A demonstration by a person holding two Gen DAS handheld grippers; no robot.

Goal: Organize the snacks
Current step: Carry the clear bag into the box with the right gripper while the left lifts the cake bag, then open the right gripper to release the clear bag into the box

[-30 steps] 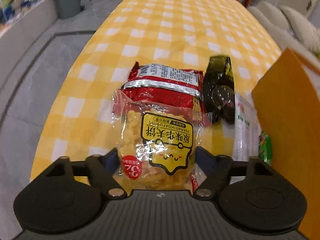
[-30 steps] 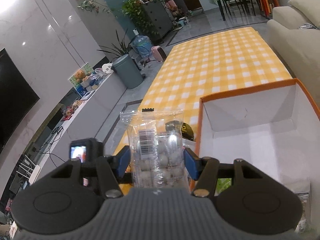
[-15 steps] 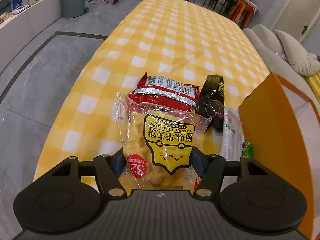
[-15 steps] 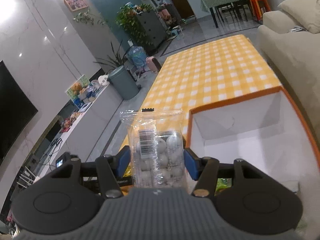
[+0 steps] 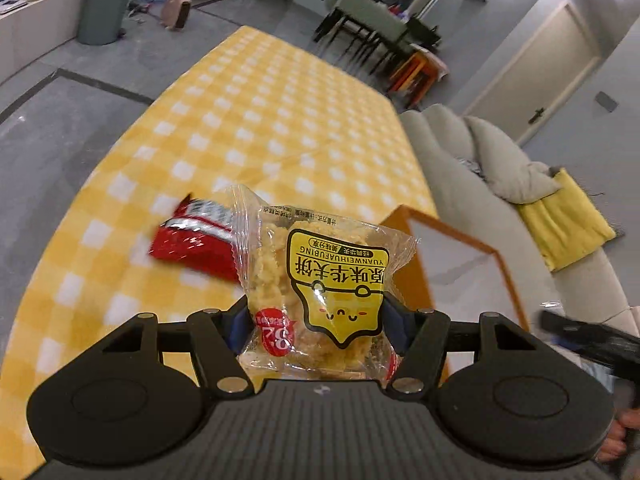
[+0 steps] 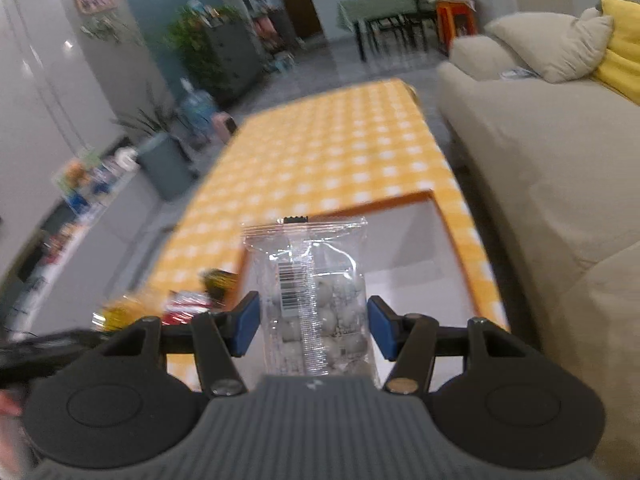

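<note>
Orange-edged and white inside, the box (image 6: 404, 236) is seen on the checked tablecloth (image 5: 248, 128), its visible floor bare. The yellow rice-cracker pack (image 5: 320, 292) is clamped by the left gripper (image 5: 316, 320) above the cloth; the clear bag of pale sweets (image 6: 316, 296) is held in the right gripper (image 6: 314, 320) over the box.

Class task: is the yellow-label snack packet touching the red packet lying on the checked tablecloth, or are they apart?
Apart. The left wrist view shows the yellow-label snack packet raised between the left gripper's fingers, the red packet lying below on the tablecloth.

Dim indoor light, ceiling glare, motion blur — fisheye-bent edges
</note>
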